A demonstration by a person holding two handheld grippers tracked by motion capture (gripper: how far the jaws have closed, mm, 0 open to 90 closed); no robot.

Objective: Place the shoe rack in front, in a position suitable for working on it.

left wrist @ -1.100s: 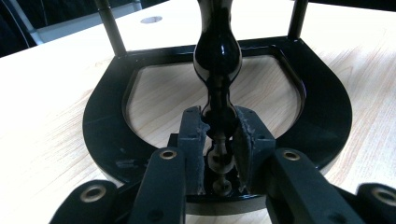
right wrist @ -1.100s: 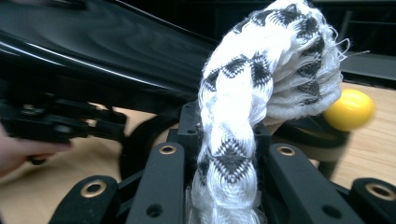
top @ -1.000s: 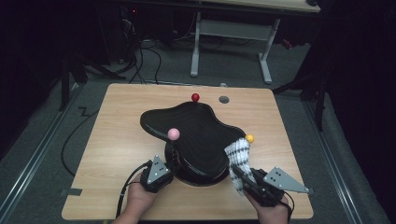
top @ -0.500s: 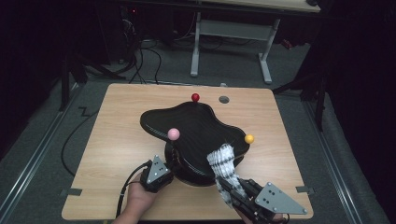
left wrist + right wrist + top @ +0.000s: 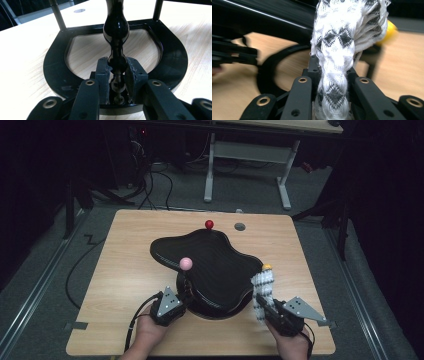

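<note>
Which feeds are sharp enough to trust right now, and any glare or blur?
High view: table lit, surroundings dark, black stand sharp. Left gripper view: crisp, glare streaks on the glossy post. Right gripper view: white cloth sharp; stand and yellow ball behind blurred.

In the right gripper view the cloth (image 5: 337, 47) is cut off by the top edge and hides the yellow ball (image 5: 390, 31) partly, the black stand (image 5: 269, 20) behind is blurred, and the post (image 5: 116, 30) leaves the left gripper view at the top.
</note>
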